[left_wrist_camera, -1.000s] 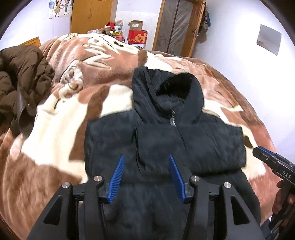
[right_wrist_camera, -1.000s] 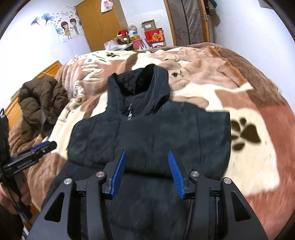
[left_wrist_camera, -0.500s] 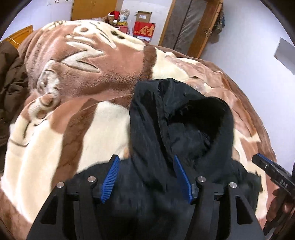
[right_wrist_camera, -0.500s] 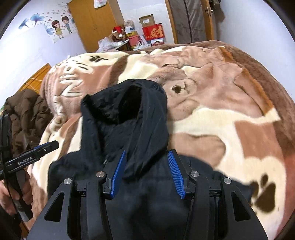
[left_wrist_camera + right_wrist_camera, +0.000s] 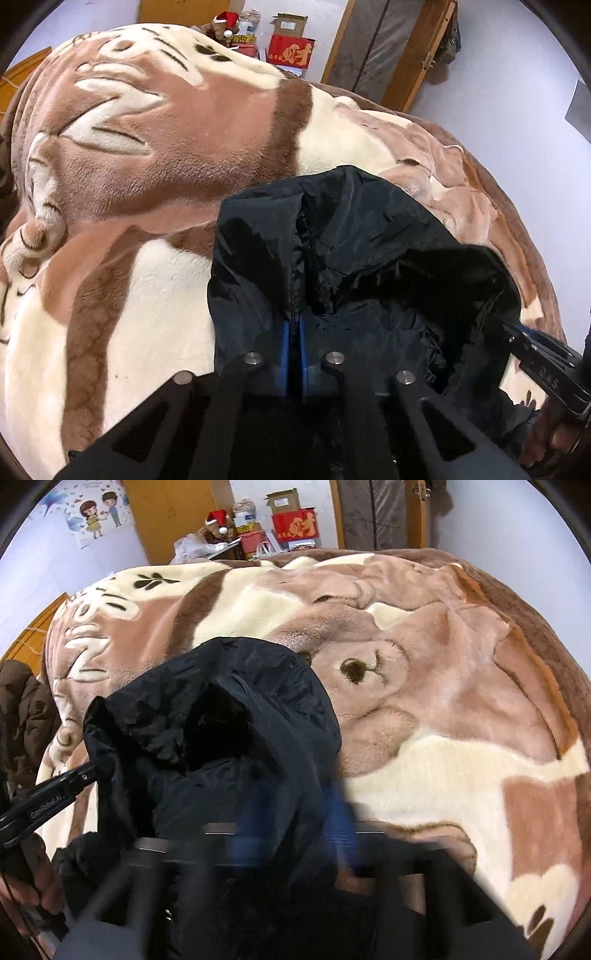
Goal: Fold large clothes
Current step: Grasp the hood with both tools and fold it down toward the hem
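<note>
A black padded jacket [image 5: 354,258] lies on the bed, its hood pointing away from me; it also shows in the right wrist view [image 5: 229,731]. My left gripper [image 5: 293,343] is shut on the left rim of the hood, by the zip. My right gripper [image 5: 295,812] sits at the right rim of the hood; its blue fingers [image 5: 338,812] are motion-blurred with black cloth between them, and their state is unclear. The right gripper also shows at the right edge of the left wrist view [image 5: 546,365], against the hood. The left gripper shows in the right wrist view [image 5: 55,797].
A brown and cream plush blanket [image 5: 147,155] covers the bed [image 5: 443,701]. A brown coat [image 5: 22,709] lies at the left edge. Boxes [image 5: 291,51] and a wardrobe [image 5: 173,513] stand beyond the bed's far end.
Both grippers moved forward from the jacket's body up to the hood. The left gripper closed on the hood's left rim. The right fingers are now blurred, in motion at the hood's right rim.
</note>
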The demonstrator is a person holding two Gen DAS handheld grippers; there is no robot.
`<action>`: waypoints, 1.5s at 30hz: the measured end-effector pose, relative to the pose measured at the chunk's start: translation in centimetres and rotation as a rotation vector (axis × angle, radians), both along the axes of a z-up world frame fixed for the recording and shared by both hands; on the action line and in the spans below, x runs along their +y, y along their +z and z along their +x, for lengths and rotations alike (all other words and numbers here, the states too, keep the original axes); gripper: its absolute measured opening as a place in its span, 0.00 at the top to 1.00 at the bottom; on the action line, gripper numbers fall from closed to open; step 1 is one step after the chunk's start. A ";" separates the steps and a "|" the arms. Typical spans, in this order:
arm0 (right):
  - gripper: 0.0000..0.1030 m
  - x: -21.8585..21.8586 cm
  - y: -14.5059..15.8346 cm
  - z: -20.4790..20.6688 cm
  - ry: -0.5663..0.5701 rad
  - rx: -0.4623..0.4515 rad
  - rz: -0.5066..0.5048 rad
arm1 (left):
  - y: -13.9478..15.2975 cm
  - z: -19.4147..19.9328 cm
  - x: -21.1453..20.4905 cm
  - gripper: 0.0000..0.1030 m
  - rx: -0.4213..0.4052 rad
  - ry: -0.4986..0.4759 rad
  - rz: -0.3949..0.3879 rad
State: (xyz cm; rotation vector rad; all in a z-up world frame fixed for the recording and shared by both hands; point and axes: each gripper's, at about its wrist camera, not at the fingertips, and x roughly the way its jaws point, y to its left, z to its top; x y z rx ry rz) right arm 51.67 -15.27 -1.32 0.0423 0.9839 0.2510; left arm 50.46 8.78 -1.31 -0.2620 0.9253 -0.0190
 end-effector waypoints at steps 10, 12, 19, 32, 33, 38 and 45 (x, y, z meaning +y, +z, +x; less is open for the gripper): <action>0.95 -2.9 6.6 -10.1 0.025 -0.165 0.097 | 5.0 -9.5 4.0 0.97 -0.151 0.068 -0.071; 0.95 -3.5 7.6 -12.8 0.031 -0.188 0.116 | 5.8 -12.2 4.8 0.97 -0.175 0.080 -0.102; 0.95 -5.4 6.5 -21.4 0.033 -0.160 0.177 | 4.3 -21.0 5.8 0.97 -0.157 0.113 -0.167; 0.94 -8.6 1.4 -27.9 0.016 0.022 0.168 | -1.1 -30.3 5.5 0.95 0.011 0.121 -0.107; 0.90 -8.9 1.7 -28.2 0.014 0.017 0.173 | -1.0 -31.0 5.9 0.95 0.016 0.132 -0.097; 0.82 -8.5 3.9 -28.1 0.013 -0.050 0.195 | 1.3 -32.3 7.3 0.95 -0.032 0.163 -0.087; 0.82 -3.8 4.6 -24.4 0.085 -0.077 0.209 | 4.5 -29.0 1.7 0.92 -0.132 -0.029 -0.145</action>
